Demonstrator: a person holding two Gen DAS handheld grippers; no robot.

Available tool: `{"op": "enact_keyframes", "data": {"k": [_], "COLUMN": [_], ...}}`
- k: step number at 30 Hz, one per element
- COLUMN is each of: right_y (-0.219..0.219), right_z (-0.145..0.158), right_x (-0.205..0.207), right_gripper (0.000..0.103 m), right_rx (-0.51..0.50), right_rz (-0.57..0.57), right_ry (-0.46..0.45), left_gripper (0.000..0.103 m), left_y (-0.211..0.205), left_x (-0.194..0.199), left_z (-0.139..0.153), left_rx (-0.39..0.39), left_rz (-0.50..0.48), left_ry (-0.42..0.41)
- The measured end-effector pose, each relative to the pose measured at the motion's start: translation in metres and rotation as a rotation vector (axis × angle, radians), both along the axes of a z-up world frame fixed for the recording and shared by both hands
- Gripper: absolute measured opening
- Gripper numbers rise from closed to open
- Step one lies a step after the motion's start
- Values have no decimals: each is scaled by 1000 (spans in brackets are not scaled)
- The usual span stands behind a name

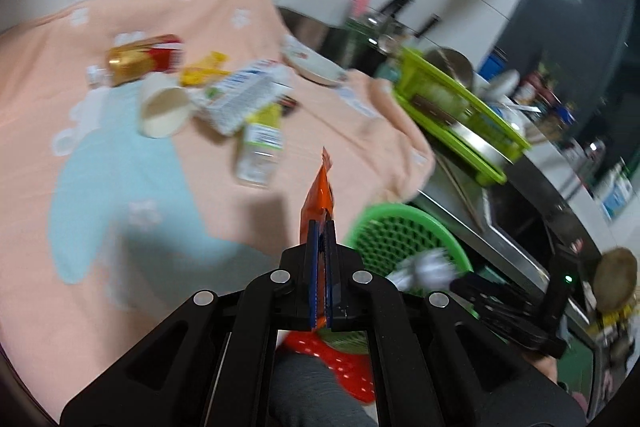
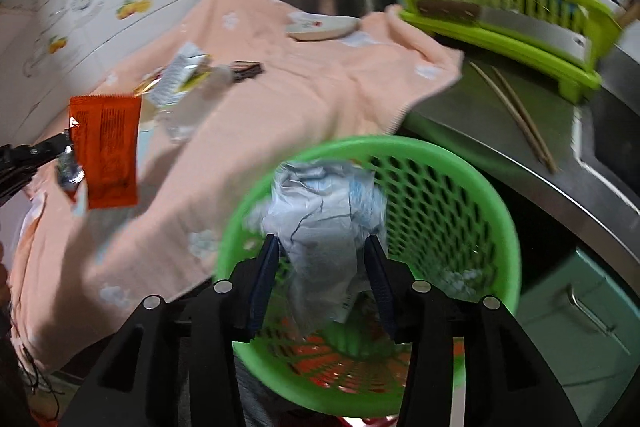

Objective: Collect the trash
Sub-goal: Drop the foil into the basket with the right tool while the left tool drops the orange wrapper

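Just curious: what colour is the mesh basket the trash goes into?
Bright green basket; the right wrist view shows it best.

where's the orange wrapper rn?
Clamped in the shut left gripper, the orange wrapper is held in the air above the peach cloth; in the right wrist view it sits far left, left of the green basket.

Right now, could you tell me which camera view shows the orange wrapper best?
The right wrist view: the orange wrapper faces it flat, printed side showing, clamped in the left gripper. The left wrist view shows it only edge-on, rising from between the shut fingers.
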State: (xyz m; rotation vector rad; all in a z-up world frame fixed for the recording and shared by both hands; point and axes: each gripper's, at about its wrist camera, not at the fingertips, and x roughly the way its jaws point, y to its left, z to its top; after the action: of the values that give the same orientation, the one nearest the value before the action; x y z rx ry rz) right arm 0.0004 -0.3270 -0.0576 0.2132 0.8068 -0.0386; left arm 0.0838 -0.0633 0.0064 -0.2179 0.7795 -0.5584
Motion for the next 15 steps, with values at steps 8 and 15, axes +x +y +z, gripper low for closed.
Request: {"op": "enact_keyframes", "data": {"k": [8, 15], "right_y": [-25, -38], "right_z": [-4, 1], "right_x": [-15, -26], "right_gripper": [61, 77], "right_rx": [3, -2], "right_rz": [-47, -61], "right_ry": [-4, -41], "left_gripper": [1, 1], "left_y": [-67, -114], "left_x": [-3, -3], "left_z": [-9, -23], "left_rx": [18, 26], "left_rz": [-156, -254], "left_ry": [23, 60]}}
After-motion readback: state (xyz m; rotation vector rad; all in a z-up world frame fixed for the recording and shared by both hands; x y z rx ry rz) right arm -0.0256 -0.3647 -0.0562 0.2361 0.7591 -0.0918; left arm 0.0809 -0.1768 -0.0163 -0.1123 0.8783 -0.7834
